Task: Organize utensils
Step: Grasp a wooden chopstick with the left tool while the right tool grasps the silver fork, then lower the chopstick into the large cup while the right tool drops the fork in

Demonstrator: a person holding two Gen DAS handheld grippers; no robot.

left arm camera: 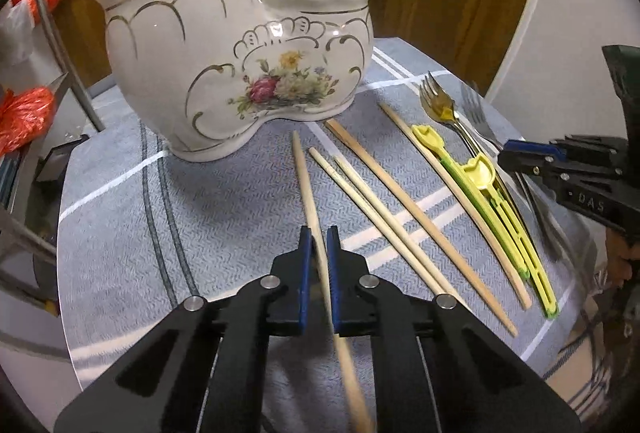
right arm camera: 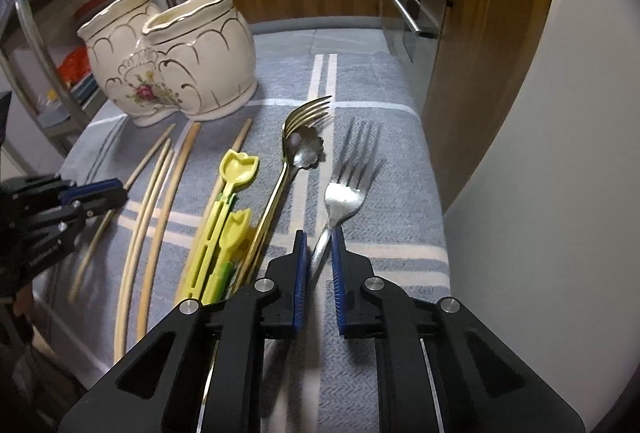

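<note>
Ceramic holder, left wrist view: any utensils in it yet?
No. Nothing pokes above either rim of the ceramic holder; the chopsticks and forks lie on the cloth.

The left gripper [left arm camera: 319,233] clamps a wooden chopstick [left arm camera: 308,189] between its blue pads on the grey striped cloth [left arm camera: 200,213]. Four more chopsticks [left arm camera: 404,205] lie beside it, then yellow-green plastic utensils [left arm camera: 492,193] and forks [left arm camera: 434,97]. A cream floral ceramic holder [left arm camera: 224,53] stands behind.
</note>
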